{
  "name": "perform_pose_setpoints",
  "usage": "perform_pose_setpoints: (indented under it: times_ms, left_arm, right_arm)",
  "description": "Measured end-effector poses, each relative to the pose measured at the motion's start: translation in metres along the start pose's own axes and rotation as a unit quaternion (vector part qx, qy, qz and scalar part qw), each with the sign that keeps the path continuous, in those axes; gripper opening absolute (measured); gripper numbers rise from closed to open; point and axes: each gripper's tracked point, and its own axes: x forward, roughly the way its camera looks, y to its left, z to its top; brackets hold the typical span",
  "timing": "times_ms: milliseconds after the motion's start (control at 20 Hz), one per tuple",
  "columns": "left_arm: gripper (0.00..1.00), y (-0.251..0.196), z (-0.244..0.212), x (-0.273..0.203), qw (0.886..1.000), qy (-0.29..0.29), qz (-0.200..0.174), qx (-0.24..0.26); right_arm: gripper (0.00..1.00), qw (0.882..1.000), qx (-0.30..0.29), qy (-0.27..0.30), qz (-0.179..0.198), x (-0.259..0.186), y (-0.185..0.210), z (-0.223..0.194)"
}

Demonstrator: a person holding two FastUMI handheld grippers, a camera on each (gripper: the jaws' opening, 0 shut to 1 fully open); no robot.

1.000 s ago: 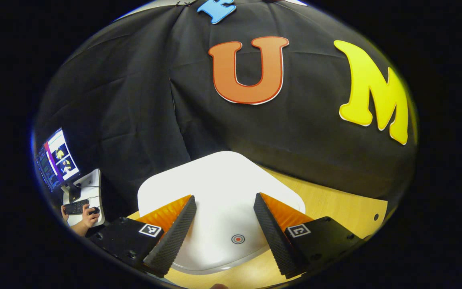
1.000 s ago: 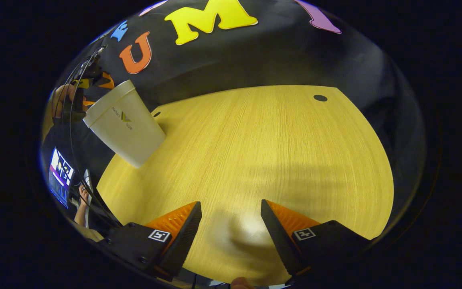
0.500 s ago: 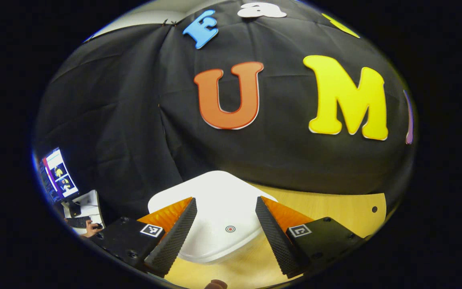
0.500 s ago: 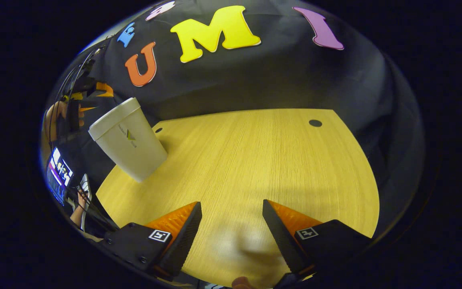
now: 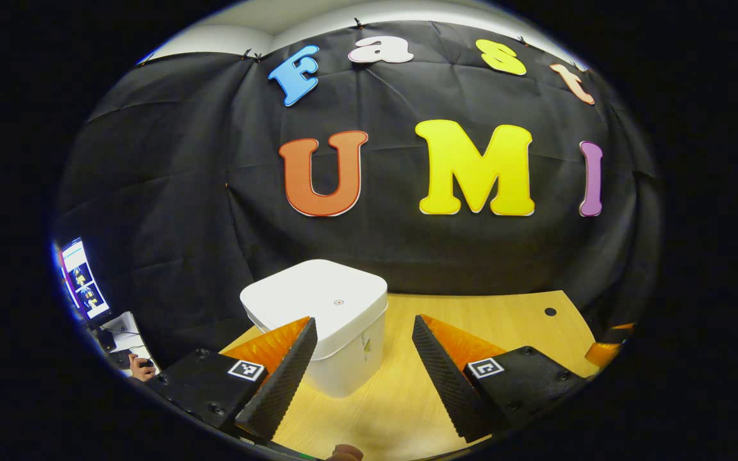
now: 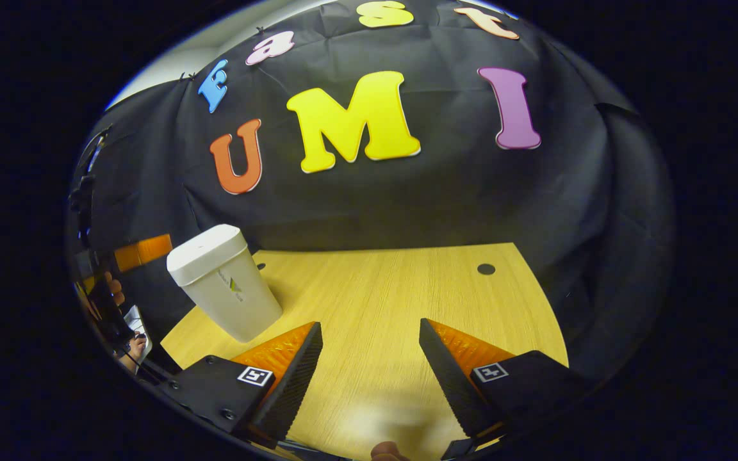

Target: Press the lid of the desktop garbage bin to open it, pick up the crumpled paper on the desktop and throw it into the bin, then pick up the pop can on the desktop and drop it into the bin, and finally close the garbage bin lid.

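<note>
The white garbage bin (image 5: 343, 358) stands on the wooden table (image 5: 471, 320), its lid (image 5: 318, 291) shut. My left gripper (image 5: 362, 325) is open and empty. It hovers in front of the bin and a little back from it, with the bin's front corner showing between the fingers. In the right gripper view the bin (image 6: 234, 301) stands at the far left of the table (image 6: 394, 288), tilted by the lens. My right gripper (image 6: 369, 325) is open over bare table, well right of the bin. Part of the left gripper (image 6: 141, 251) shows beside the bin.
The black cloth wall rises right behind the table. Small round holes (image 6: 485, 269) (image 5: 549, 312) mark the tabletop near its far edge. Off the table to the left are a lit monitor (image 5: 81, 278) and a person's hand (image 5: 141, 370) at a desk.
My left gripper has drawn back and away from the bin lid, which was close under its fingers. My right gripper has also pulled back and tilted up. The lid stays shut.
</note>
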Motion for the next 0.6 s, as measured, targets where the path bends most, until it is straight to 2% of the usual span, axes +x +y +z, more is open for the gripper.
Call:
perform_pose_setpoints:
  times_ms: [150,350,600]
  left_arm:
    - [0.99,-0.015,-0.01,-0.015,1.0,-0.007,-0.03,0.002]
    - [0.99,-0.046,-0.021,-0.031,0.997,-0.021,-0.079,0.013]
    - [0.99,-0.044,-0.007,-0.033,0.995,-0.048,-0.09,0.019]
  right_arm:
    - [0.97,0.999,-0.01,-0.042,-0.019,-0.025,0.01,0.027]
    - [0.97,0.993,-0.061,-0.092,-0.029,-0.049,0.029,0.045]
    - [0.97,0.991,-0.079,-0.108,-0.019,-0.05,0.052,0.048]
